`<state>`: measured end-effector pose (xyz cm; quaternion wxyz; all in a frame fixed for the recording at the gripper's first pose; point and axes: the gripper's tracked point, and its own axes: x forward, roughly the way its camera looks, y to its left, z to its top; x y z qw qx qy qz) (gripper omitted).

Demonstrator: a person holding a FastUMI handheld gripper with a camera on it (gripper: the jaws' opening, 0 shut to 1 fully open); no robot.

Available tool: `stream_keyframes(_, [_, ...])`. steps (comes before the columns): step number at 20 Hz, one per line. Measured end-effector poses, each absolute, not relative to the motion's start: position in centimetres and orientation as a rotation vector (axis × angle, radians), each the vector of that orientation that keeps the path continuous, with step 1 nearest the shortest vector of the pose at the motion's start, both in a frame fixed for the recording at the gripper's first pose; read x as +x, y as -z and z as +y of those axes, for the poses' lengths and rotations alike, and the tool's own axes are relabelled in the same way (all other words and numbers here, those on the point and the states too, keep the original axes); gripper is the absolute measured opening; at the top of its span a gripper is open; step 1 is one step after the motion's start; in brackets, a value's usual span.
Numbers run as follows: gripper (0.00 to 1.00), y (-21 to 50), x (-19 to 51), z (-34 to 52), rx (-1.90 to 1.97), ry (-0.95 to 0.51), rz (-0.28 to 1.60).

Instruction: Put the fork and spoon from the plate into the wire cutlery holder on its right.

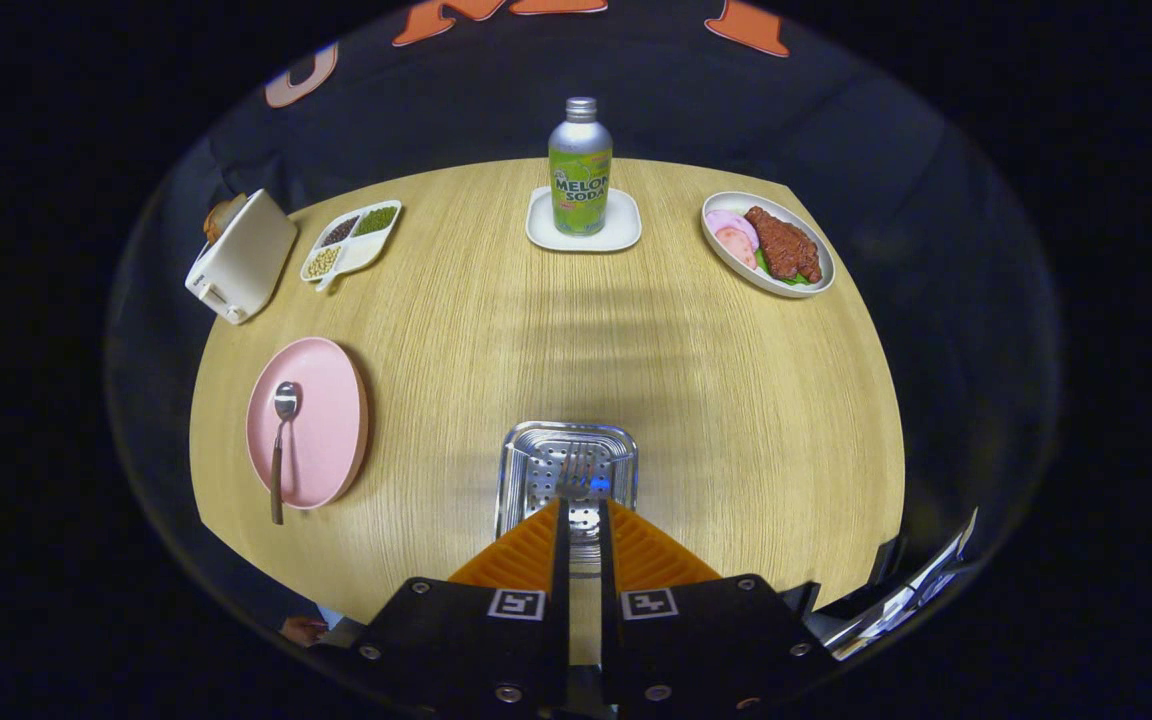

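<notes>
My fingers (pixel 582 515) are pinched nearly together on the fork (pixel 576 470), its silver tines poking over the perforated metal cutlery holder (pixel 566 450) just ahead. To the left, the pink plate (pixel 331 425) holds the brown-handled spoon (pixel 281 440), its handle overhanging the near rim.

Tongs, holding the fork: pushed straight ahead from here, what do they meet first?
The tongs, shut on the fork, would probably meet the cutlery holder just ahead; depth is unclear.
</notes>
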<state>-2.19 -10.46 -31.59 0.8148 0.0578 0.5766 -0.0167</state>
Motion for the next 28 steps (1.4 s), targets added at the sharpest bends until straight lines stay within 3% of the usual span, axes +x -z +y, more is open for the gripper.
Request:
stream_keyframes(1, [0.15,31.0,-1.9,-9.7,0.148,0.056,1.206])
stream_keyframes(5, [0.39,28.9,-1.1,-5.8,0.244,0.095,1.109])
stream_keyframes(12, [0.88,27.8,-0.3,2.6,0.234,0.027,1.073])
stream_keyframes(16, [0.95,29.0,-0.6,8.1,0.144,-0.085,1.109])
stream_keyframes(22, [0.95,32.6,-1.2,15.4,0.02,-0.246,1.209])
stream_keyframes(28, [0.86,35.3,-1.4,19.2,-0.039,-0.306,1.285])
